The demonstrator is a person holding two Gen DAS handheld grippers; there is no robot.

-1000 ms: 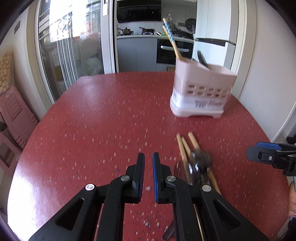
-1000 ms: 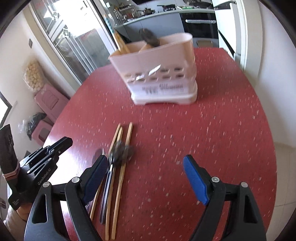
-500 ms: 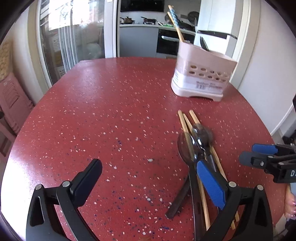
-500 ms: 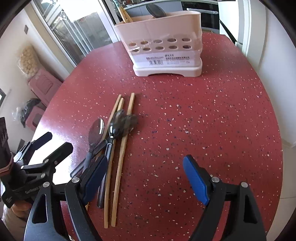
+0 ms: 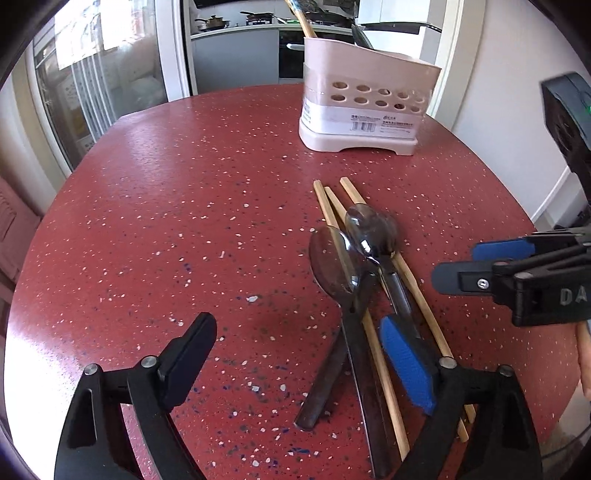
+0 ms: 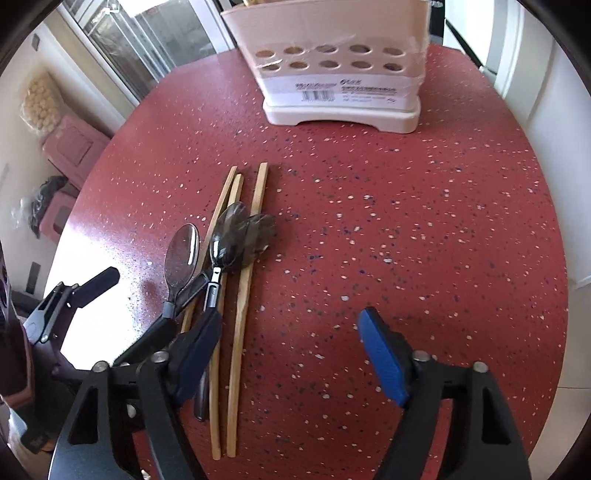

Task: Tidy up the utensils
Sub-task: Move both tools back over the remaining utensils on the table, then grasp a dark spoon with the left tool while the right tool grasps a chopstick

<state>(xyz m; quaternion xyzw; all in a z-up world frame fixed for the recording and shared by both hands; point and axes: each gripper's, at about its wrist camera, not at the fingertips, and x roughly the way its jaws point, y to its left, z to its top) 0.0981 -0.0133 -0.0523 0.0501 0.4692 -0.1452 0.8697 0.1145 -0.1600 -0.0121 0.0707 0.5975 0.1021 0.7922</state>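
Three wooden chopsticks and several dark-handled metal spoons lie in a pile on the red speckled table. A pink utensil holder stands at the far side with chopsticks and a spoon in it. My left gripper is open and empty, low over the table, its right finger above the spoon handles. My right gripper is open and empty, its left finger over the pile's near end. It shows from the side in the left wrist view.
The round table's edge curves close on the right by a white wall. Glass doors and pink stools are to the left. A kitchen counter is behind the holder.
My left gripper has opened from shut and moved forward and down toward the pile. My right gripper has stayed open and moved closer to the utensils and the holder.
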